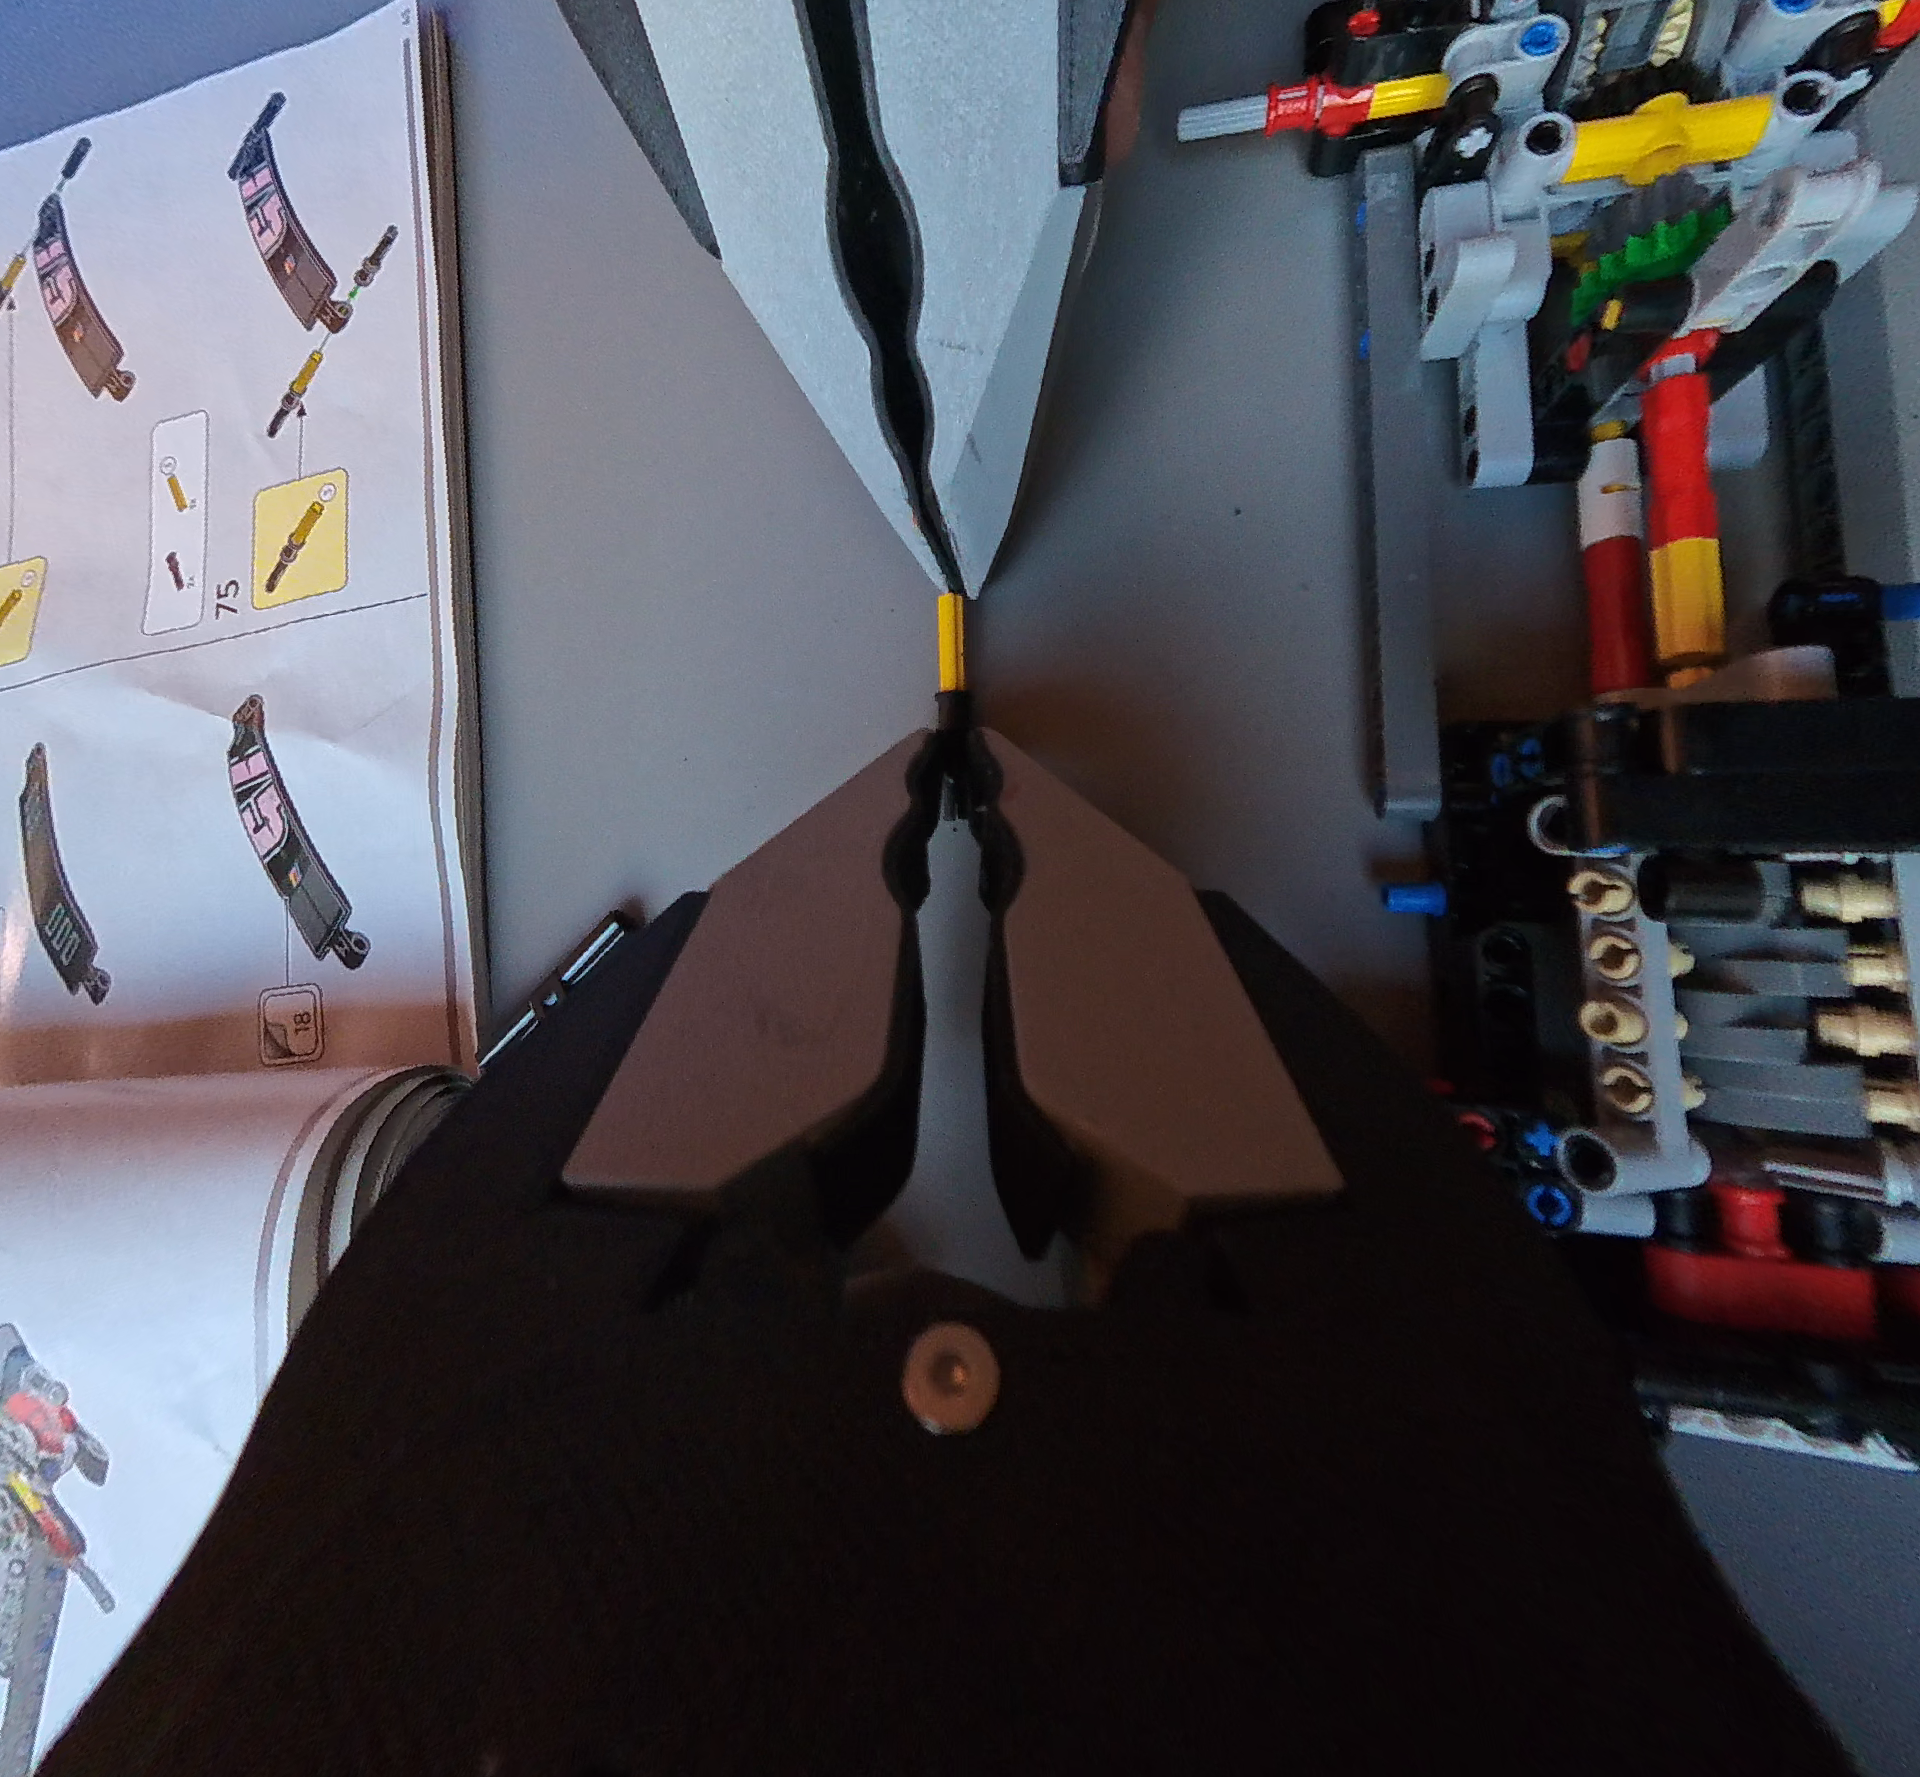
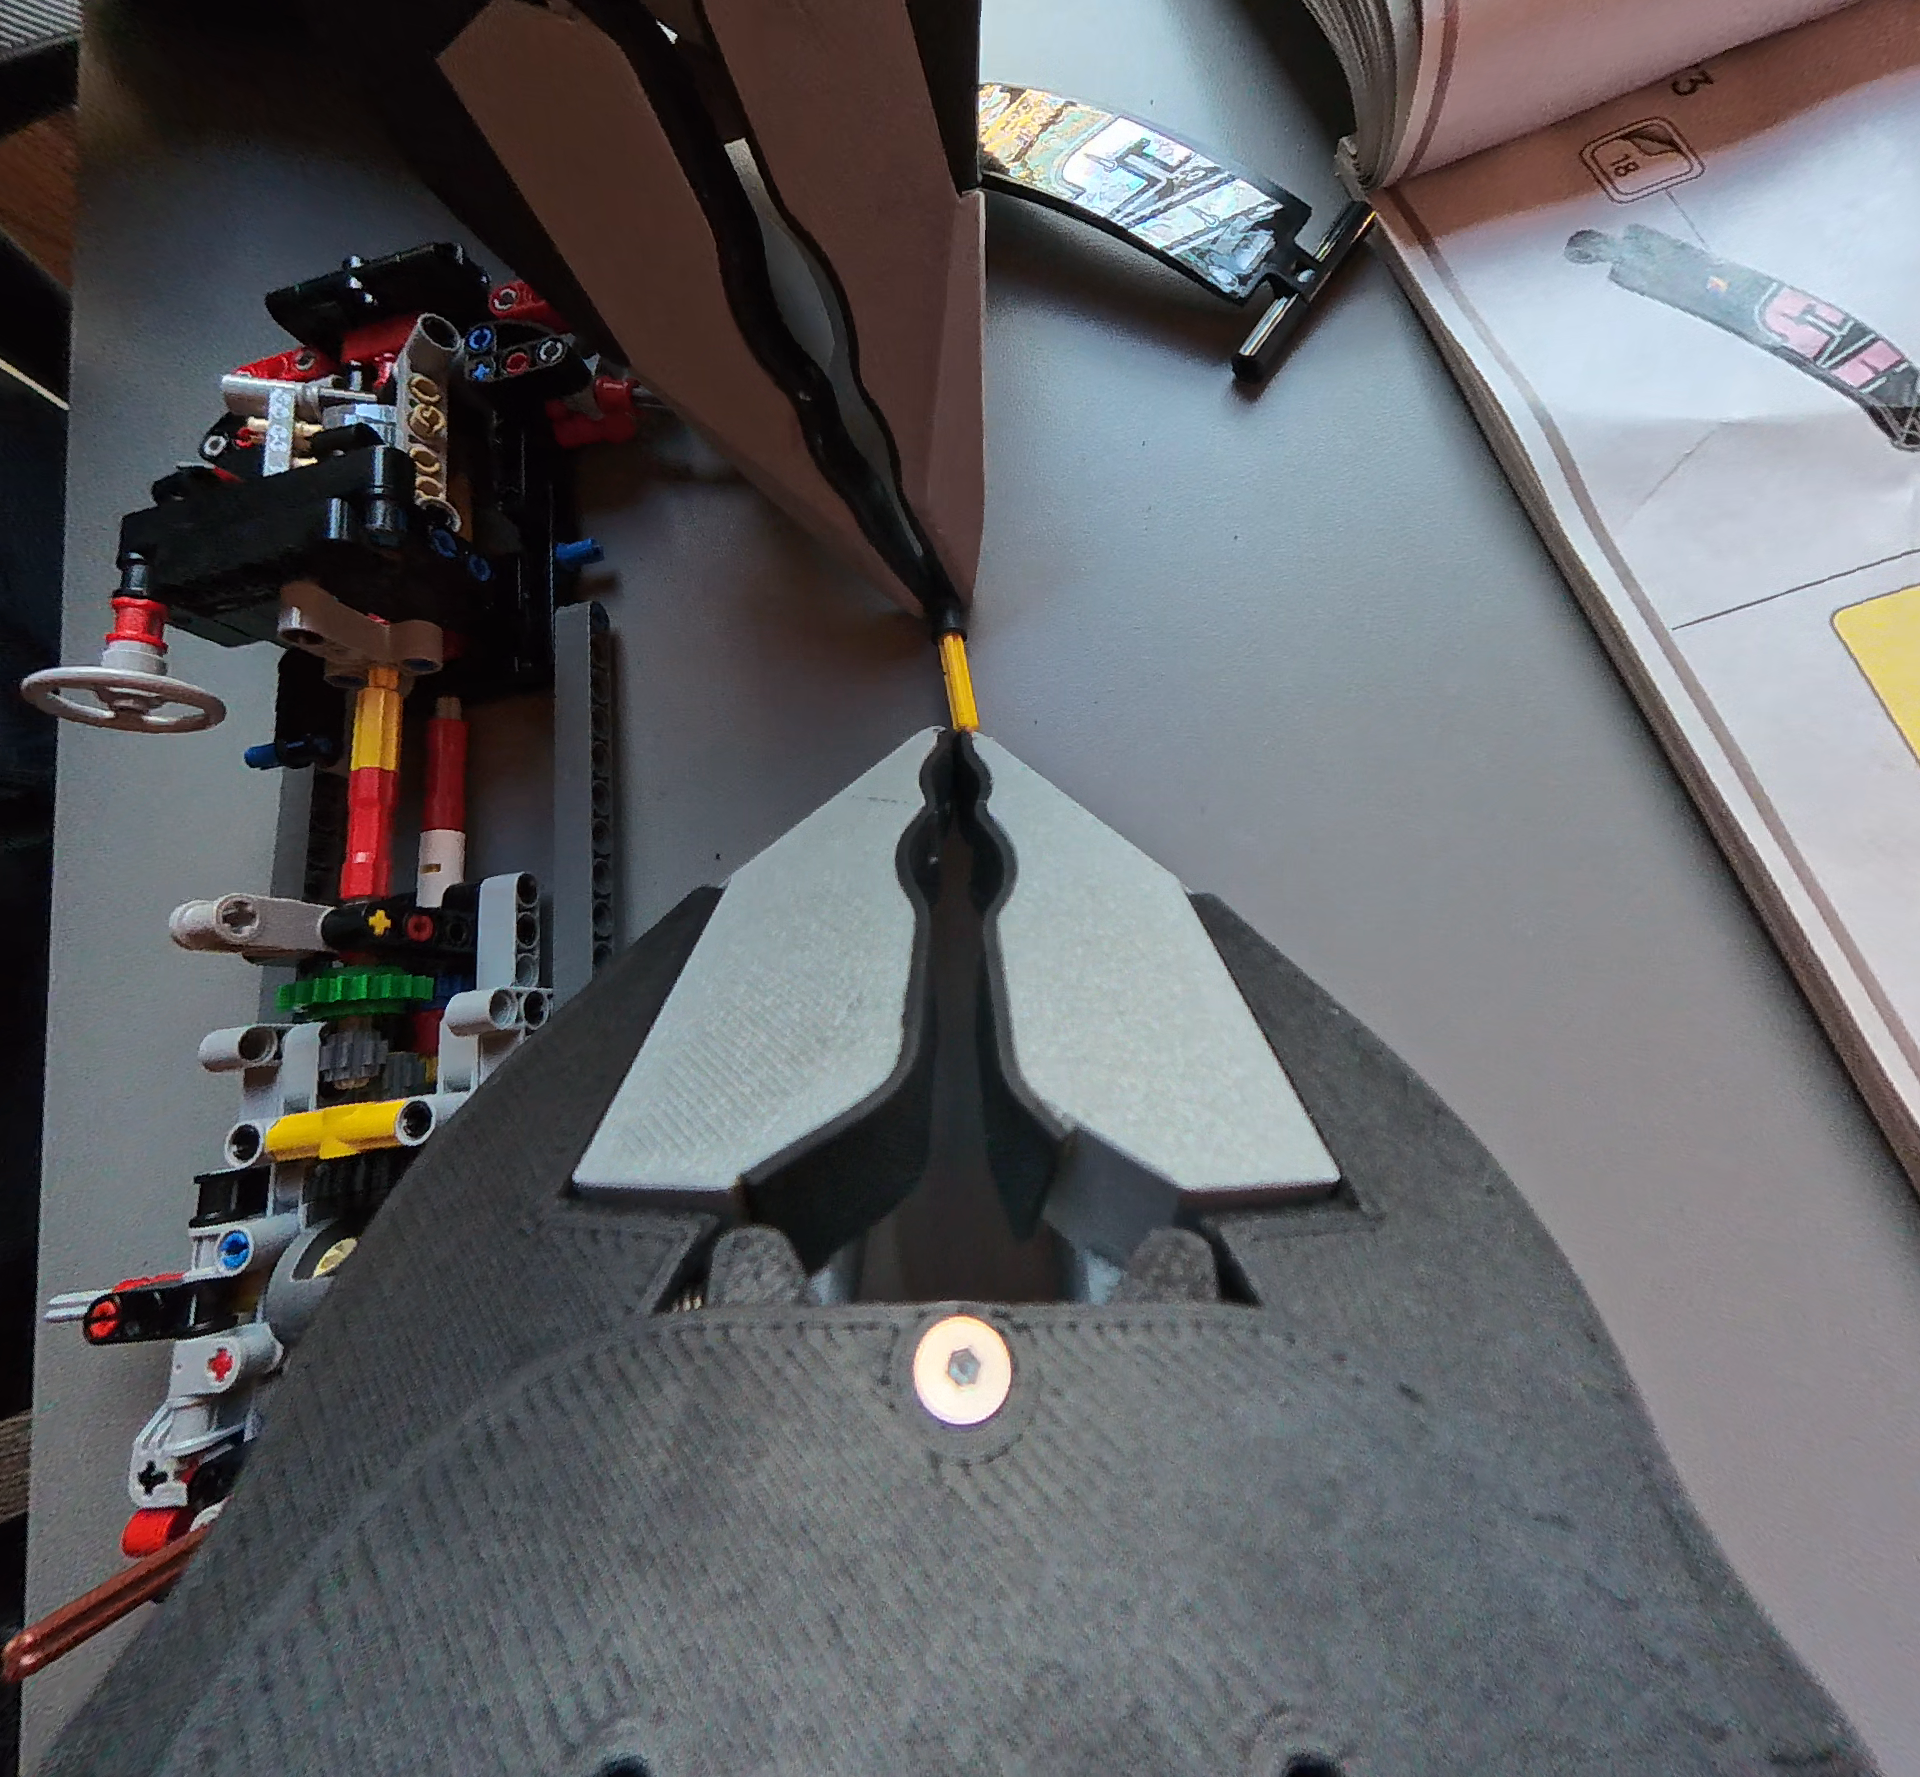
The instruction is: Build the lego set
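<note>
While both tools meet tip to tip above the grey desk (image 1: 644, 439), a single slim two-part piece spans the short gap between them. Left tool (image 1: 954, 740): its brownish fingers (image 1: 810, 948) are closed on the black pin (image 1: 953, 711), which sits pinched at their very tips. Right tool (image 2: 954, 740): its pale grey fingers (image 2: 831, 948) are closed on the far end of the yellow axle (image 1: 952, 641), whose other end joins the black pin. Seen from the right wrist view, the yellow axle tilts slightly, running from the grey tips up to the black pin held by the left tool.

Surroundings, left wrist view: an open instruction booklet (image 1: 208, 480) lies on the desk to the left of the tools, its pages showing drawings of curved panels and small pins. On the right stands a partly built brick model (image 1: 1662, 584) of black, grey, red and yellow parts, with a green gear (image 1: 1652, 257) near its upper half and rows of tan connectors lower down. A long grey beam (image 1: 1397, 480) lies along its near edge.

Surroundings, right wrist view: a curved black panel (image 2: 1132, 200) with a shiny sticker lies on the desk beyond the left tool, just beside the booklet's spine. A grey wheel-shaped part (image 2: 123, 694) projects from the model's far side.
</note>
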Demonstrator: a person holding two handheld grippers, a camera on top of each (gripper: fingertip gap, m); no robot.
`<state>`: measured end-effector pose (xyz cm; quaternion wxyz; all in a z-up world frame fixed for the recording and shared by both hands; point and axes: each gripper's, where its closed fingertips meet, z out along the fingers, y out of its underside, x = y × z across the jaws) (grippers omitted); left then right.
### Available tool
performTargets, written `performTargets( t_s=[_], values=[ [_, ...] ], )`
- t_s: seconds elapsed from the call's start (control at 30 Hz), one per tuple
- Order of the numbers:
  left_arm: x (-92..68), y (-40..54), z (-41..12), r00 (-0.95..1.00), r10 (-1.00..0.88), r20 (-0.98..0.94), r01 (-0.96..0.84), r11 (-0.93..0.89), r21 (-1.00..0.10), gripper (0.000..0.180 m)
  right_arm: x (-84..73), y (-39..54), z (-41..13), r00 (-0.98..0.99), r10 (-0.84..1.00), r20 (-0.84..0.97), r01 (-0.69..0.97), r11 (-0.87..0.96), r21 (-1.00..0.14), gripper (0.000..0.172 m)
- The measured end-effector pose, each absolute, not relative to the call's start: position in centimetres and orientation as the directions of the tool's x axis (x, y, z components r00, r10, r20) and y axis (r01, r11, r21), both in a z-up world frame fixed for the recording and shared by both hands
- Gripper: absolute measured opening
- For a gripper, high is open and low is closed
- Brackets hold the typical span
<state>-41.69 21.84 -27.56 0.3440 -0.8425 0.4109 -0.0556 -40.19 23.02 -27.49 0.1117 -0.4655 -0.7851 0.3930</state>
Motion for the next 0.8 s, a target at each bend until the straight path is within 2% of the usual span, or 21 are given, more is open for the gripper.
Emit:
performTargets(
  t_s=[0.8],
  values=[
    [-41.7,21.87,-27.54,0.658,-0.745,-0.107,-0.619,-0.454,-0.641,0.002,-40.47,23.11,-27.56,-0.594,0.801,-0.076,0.58,0.36,-0.731,0.0]
  ],
)
